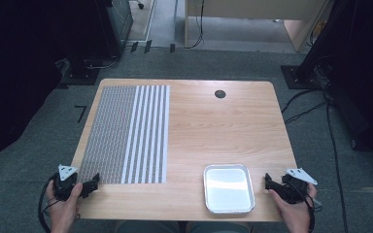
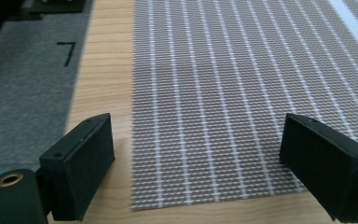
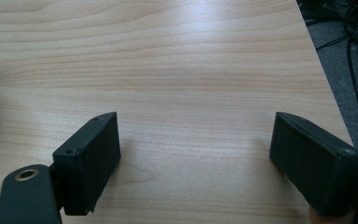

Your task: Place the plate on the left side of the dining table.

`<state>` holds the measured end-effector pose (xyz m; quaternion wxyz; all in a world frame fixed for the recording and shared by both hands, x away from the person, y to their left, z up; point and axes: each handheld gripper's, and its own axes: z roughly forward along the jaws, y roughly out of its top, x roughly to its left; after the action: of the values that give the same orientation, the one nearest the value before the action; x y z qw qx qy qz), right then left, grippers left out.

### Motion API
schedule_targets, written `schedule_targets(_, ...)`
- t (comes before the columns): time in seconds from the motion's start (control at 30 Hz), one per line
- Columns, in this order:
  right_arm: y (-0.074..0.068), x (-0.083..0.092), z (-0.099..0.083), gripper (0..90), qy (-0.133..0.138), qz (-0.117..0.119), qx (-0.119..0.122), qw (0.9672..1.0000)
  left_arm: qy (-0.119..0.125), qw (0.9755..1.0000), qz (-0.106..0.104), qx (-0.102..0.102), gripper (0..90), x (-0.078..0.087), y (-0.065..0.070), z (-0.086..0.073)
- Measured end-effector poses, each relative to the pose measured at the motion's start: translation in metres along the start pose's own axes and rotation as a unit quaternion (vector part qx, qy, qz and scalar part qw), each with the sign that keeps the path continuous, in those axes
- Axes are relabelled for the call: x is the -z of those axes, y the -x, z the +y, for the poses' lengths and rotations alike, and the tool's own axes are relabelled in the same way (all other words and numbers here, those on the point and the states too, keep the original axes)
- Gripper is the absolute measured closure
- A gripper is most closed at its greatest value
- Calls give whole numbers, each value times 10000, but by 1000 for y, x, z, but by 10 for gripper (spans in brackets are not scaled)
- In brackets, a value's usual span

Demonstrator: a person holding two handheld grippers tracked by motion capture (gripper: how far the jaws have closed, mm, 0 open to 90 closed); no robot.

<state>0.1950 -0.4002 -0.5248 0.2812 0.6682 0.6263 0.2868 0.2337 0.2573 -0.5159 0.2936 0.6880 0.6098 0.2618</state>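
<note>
A: Left gripper [image 1: 90, 183] position?
B: Held in the left hand [image 1: 64, 206] at the near-left corner of the wooden table [image 1: 213, 126], just beside the near edge of the woven placemat [image 1: 128, 133]. Jaws spread wide, nothing between them. In the left gripper view [image 2: 196, 158], placemat surface and a strip of bare wood seen between the two black jaws.

A: Right gripper [image 1: 268, 183]?
B: Held in the right hand [image 1: 294, 208] at the near-right edge of the table, just beside the tray [image 1: 228, 188]. Jaws set wide apart, gripping nothing. In the right gripper view [image 3: 196, 154], bare wood grain between the jaws; a pale curved rim at the far left edge, probably the tray, too little visible to confirm.

A: Placemat details?
B: Flat on the left half of the table. Fine grey weave on the left portion, broad white stripes on the right portion, running away from the person.

A: Tray details?
B: Rectangular, silver rim, pale inside, empty. Located near the front edge, right of centre, well apart from the placemat.

A: Other table features?
B: Round dark cable port [image 1: 219, 93] near the far edge.

A: Surroundings?
B: Grey carpet [image 1: 39, 141]; black cables [image 1: 315, 109] on the floor at right.
</note>
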Motion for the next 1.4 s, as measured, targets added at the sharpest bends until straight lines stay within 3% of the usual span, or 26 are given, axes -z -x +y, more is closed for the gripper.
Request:
schedule_targets(0.23,2,1,0,185,40,-31,-106,9999,226,9997,19,96,99,10,4,4)
schedule_targets(0.37,1,4,0,185,150,-167,-36,9997,335,9993,-45,157,98,16,12,8)
schedule_targets(0.7,1,12,4,193,292,-19,-293,9991,465,9986,-225,130,99,22,32,14)
schedule_targets(0.8,-1,14,5,189,339,-40,-266,9991,546,9980,-304,57,99,25,44,17)
schedule_targets(0.9,-3,16,6,189,373,-15,-260,9990,549,9981,-247,-115,99,25,56,18)
schedule_targets(1.0,-5,18,7,189,410,24,-254,9988,545,9979,-313,-130,98,25,63,19)
schedule_targets(1.13,-9,21,8,189,453,69,-250,9986,638,9968,-440,-192,98,26,82,21)
schedule_targets(1.27,-12,23,9,189,481,94,-254,9985,638,9968,-414,-262,97,27,93,24)
schedule_targets(1.4,-15,25,10,189,508,120,-254,9983,649,9958,-608,-206,98,29,104,27)
